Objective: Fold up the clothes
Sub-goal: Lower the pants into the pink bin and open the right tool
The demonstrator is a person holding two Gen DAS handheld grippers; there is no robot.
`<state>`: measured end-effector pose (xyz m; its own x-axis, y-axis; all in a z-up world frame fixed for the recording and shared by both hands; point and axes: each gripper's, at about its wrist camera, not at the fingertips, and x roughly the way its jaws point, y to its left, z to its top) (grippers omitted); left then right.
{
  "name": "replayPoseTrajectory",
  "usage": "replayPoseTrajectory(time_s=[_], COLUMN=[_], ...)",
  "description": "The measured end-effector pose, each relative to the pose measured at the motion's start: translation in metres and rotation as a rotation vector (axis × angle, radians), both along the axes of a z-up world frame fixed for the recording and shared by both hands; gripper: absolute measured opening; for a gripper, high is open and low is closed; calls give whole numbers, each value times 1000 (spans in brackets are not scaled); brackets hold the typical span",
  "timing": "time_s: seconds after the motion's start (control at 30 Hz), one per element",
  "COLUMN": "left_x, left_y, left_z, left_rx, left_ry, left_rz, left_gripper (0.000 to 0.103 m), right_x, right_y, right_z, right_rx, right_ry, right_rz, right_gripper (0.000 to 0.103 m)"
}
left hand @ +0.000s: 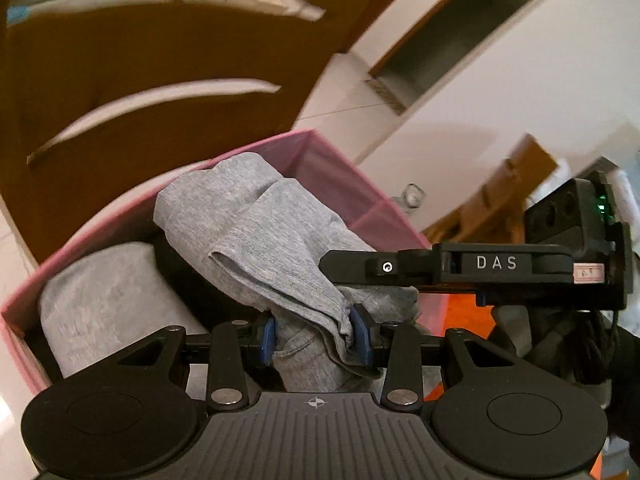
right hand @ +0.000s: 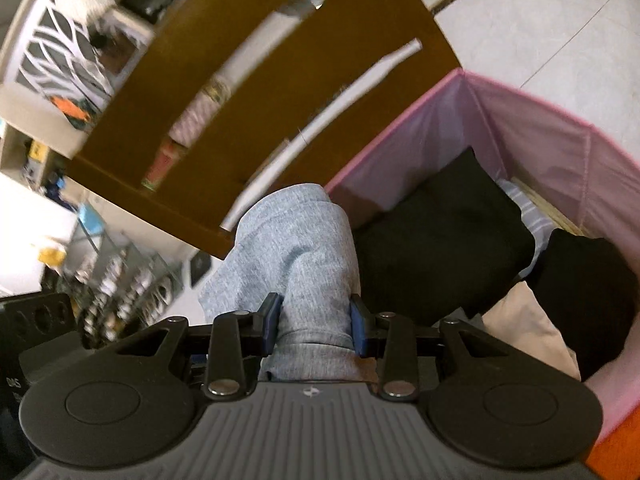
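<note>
A folded grey garment (left hand: pixel 260 232) is held over a pink fabric bin (left hand: pixel 328 160). My left gripper (left hand: pixel 316 334) is shut on one end of the grey garment. My right gripper (right hand: pixel 314 328) is shut on the other end of the grey garment (right hand: pixel 296 248), at the bin's near corner. The right gripper's body (left hand: pixel 500 268) shows at the right of the left wrist view. Another folded grey piece (left hand: pixel 108 296) lies inside the bin at the left.
The pink bin (right hand: pixel 540 132) holds folded black clothes (right hand: pixel 448 244), a striped item (right hand: pixel 532 216) and a beige piece (right hand: pixel 528 332). A brown wooden chair (left hand: pixel 160 80) stands just behind the bin. An orange surface (left hand: pixel 464 316) lies under the bin. White floor lies beyond.
</note>
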<state>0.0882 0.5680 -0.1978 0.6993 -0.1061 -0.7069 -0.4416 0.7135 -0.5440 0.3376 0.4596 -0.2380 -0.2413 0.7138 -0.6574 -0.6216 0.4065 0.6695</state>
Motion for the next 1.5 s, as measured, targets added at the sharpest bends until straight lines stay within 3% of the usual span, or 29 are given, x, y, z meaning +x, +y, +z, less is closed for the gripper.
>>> replayPoseTrajectory(time_s=[0.33,0.5,0.63,0.8,0.97,1.07,1.3,1.5], left_x=[16,14,-10,-45,-70,-80,-93,-100], left_y=[15,20,21,18,5,-1,-15,-30], left_z=[-69,-73,-50,-6,29,43,70,94], left_rx=[-102,-126,-128,-25,115,156,279,408], left_ry=[84,63,20,-35,-62,-49,-38,-50], left_rz=[79,95,113,72,24,-7,-2,31], left_gripper=[45,45,52,62,80,82,83,89], right_x=[-1,-4,-17,-48,-73,-86,-94,-101], right_y=[29,37,37,41,62,77,86,74], right_z=[-73,-77,-47,-2,-8,-23,-50,-19], right_rx=[-112,-137,-157,-122,-143,-192,-255,-207], right_ry=[-81,-130,-282,-476,-477,-472,-469,-493], right_rz=[48,81,104,166,240,270,221,204], right_gripper=[44,47,49,48,43,38,38,39])
